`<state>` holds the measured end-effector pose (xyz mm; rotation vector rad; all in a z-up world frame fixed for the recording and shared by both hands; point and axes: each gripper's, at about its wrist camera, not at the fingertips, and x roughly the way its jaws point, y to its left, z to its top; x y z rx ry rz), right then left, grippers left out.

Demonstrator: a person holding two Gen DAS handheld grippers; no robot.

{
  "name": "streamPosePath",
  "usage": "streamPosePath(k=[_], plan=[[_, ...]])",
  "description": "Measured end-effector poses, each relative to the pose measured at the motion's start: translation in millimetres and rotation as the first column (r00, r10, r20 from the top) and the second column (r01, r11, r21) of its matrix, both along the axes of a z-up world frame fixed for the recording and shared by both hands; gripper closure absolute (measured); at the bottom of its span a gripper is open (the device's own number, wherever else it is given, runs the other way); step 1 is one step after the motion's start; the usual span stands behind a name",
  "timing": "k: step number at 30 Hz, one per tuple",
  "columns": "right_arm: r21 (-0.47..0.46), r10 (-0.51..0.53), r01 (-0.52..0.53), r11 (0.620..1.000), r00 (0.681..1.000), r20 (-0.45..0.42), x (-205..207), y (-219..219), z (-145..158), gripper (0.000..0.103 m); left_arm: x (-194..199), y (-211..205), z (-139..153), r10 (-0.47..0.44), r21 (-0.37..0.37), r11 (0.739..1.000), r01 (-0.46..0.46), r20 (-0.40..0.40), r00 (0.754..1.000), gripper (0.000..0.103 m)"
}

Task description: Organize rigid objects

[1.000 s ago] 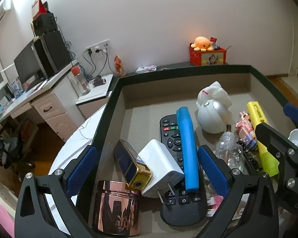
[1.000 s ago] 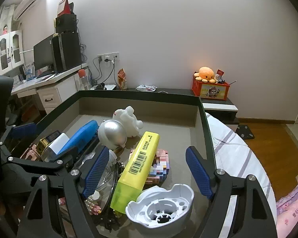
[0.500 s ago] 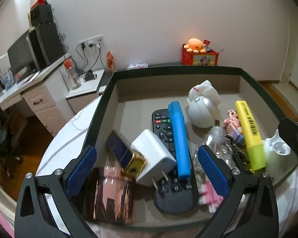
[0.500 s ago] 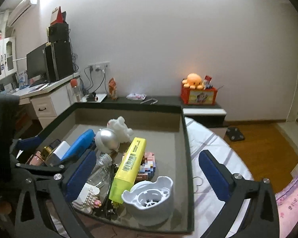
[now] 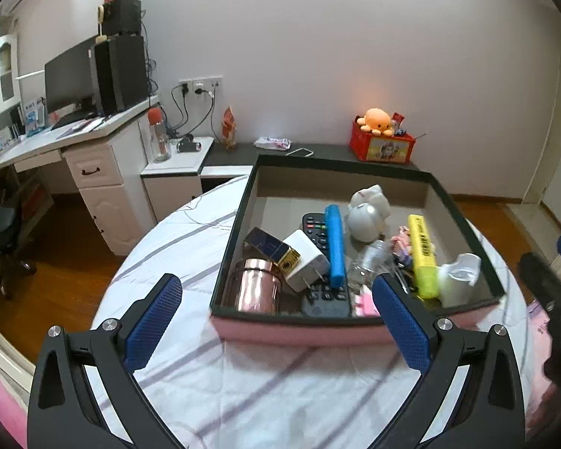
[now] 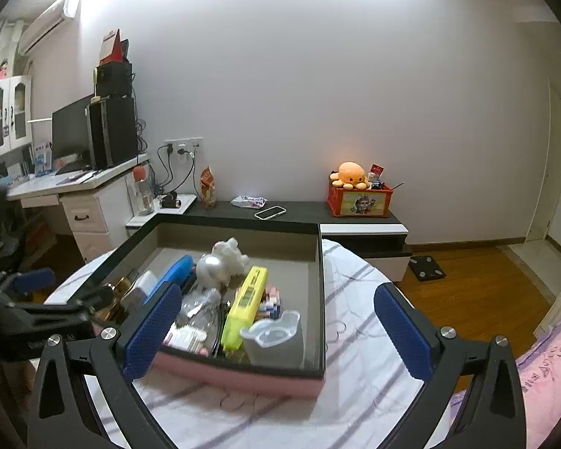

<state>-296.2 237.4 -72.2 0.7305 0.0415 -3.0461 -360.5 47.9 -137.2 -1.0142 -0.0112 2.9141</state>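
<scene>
A pink box with a dark rim [image 5: 239, 217] [image 6: 319, 299] sits on a round table. It holds a black remote [image 5: 316, 230], a blue bar [image 5: 334, 247] [image 6: 172, 273], a white charger [image 5: 304, 258], a copper tin [image 5: 258, 288], a yellow highlighter [image 5: 422, 258] [image 6: 245, 307], a silver ball [image 5: 364, 222], a white cup [image 5: 460, 277] [image 6: 273, 336] and several small items. My left gripper [image 5: 276, 325] is open and empty in front of the box. My right gripper [image 6: 276, 333] is open and empty, just before the box's near right corner.
The table has a white cloth with purple stripes [image 5: 280, 381]. A white desk with a monitor [image 5: 71, 86] stands at the left. A low dark shelf with a red box and an orange plush [image 5: 379, 119] runs along the wall. A phone [image 6: 270, 212] lies on the shelf.
Both grippers have pulled back and up from over the box. The whole box and the tablecloth in front of it have come into view. Both stay open and empty.
</scene>
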Motion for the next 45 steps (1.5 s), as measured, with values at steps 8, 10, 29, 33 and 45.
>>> streamPosePath(k=[8,10,29,33,45], plan=[[-0.006,0.045,-0.046,0.999,0.998,-0.049,44,-11,24,0.0,58,5,41,-0.024,-0.017,1.0,0.022,-0.101,0.995,0.0],[0.002,0.054,-0.054,0.999,0.996,-0.076,58,-15,33,0.0,73,6,52,-0.024,-0.016,1.0,0.022,-0.136,0.99,0.0],[-0.008,0.085,-0.092,0.996,0.945,-0.317,179,-23,98,0.0,212,14,139,0.007,-0.079,0.996,-0.047,-0.441,0.898,0.0],[0.011,0.086,-0.088,0.996,0.925,-0.37,202,-25,111,0.0,236,15,152,0.009,-0.077,0.996,-0.054,-0.494,0.87,0.0],[0.032,0.088,-0.082,0.996,0.876,-0.474,247,-27,133,0.0,280,15,171,0.008,-0.049,0.998,-0.043,-0.559,0.829,0.0]])
